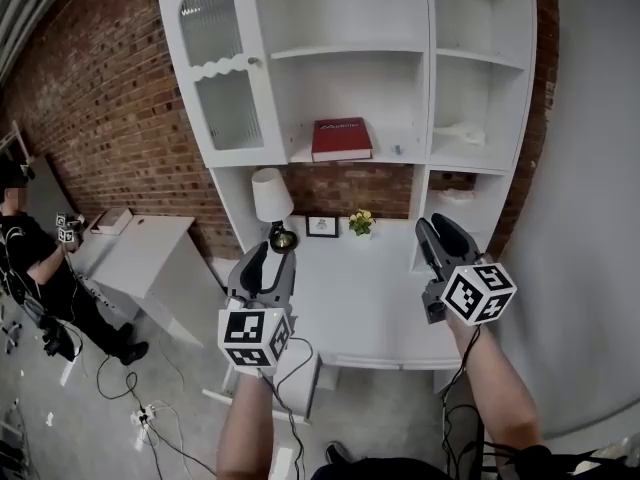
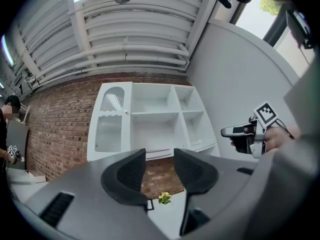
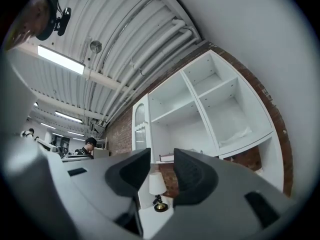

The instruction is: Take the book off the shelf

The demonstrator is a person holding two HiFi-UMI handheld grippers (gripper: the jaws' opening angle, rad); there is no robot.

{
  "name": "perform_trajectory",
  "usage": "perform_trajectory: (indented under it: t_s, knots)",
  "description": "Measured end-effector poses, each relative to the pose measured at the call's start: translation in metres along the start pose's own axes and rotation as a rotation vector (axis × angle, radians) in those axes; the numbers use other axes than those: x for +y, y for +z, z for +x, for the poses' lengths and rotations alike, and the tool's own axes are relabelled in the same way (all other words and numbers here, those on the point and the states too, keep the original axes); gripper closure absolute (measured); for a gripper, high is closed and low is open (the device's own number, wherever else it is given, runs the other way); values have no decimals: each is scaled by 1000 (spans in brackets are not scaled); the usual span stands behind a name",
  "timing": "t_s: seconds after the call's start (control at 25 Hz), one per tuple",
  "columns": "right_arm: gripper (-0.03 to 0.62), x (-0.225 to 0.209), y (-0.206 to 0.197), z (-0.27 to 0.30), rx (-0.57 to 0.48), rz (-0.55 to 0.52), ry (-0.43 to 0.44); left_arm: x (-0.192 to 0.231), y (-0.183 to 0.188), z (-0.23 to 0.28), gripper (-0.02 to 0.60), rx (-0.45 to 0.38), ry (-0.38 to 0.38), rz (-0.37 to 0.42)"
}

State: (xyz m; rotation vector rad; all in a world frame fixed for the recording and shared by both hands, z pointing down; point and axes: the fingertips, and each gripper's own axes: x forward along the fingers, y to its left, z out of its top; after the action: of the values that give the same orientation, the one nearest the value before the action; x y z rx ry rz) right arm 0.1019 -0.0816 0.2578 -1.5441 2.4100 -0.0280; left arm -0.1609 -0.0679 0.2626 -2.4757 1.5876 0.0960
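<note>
The red book [image 1: 341,138] lies flat on the white shelf [image 1: 400,154], above the tabletop [image 1: 345,298]. The left hand-held gripper [image 1: 270,252] and the right hand-held gripper [image 1: 438,228] hover well short of it, jaws slightly spread, pinching nothing.

Red book [image 1: 341,138], white shelf [image 1: 350,53], red-brown brick wall [image 1: 100,98], yellow flowers [image 1: 361,220], white lamp [image 1: 270,196]
</note>
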Motion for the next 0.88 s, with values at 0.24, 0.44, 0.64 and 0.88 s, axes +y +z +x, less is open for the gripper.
perform_trajectory:
  t_s: [0.24, 0.44, 0.64, 0.88]
  knots:
    - [465, 3, -14, 40, 12, -30, -70, 33, -12, 48, 408, -8, -65, 121]
    - [465, 1, -34, 63, 55, -71, -91, 34, -24, 85, 407, -7, -100, 289]
    - [465, -15, -46, 89, 63, -68, -72, 33, -33, 122, 407, 3, -108, 298]
    - [465, -47, -60, 127, 54, -37, -1, 31, -49, 171, 407, 69, -87, 361]
